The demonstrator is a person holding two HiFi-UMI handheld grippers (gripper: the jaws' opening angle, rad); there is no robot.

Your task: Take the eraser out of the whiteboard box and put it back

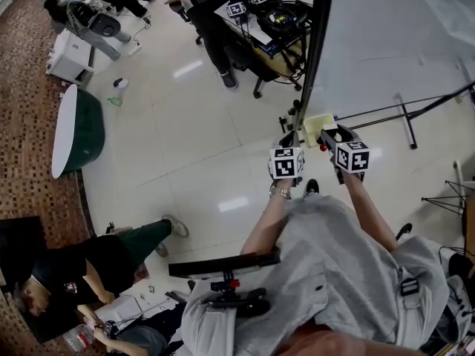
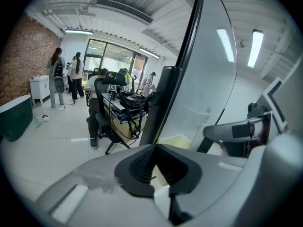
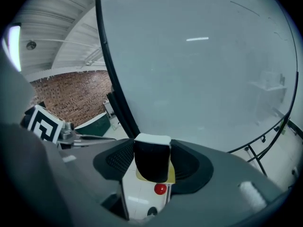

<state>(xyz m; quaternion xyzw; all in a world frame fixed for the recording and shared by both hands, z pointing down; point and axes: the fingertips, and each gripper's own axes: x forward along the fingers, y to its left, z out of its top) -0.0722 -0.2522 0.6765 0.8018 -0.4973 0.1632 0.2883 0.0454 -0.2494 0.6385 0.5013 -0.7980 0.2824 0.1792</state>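
Observation:
My right gripper (image 3: pixel 152 163) is shut on the eraser (image 3: pixel 152 157), a black block with a white top, held upright between the pads. Just below it in the right gripper view are the pale yellow whiteboard box (image 3: pixel 169 176) and a red knob (image 3: pixel 160 189). In the head view the box (image 1: pixel 319 127) sits at the whiteboard's (image 1: pixel 386 43) lower edge, and the right gripper (image 1: pixel 332 134) is right beside it. The left gripper (image 1: pixel 288 136) hangs just left of the box, shut on nothing. In the left gripper view its tips (image 2: pixel 155 150) meet, with the box (image 2: pixel 177 141) behind them.
The whiteboard's stand legs (image 1: pixel 404 117) spread over the floor at the right. A cluttered desk (image 1: pixel 267 17) and a seated person stand behind the board. A green round table (image 1: pixel 78 128) is at the left. A person (image 1: pixel 82 273) crouches at the lower left beside a black stand (image 1: pixel 226 269).

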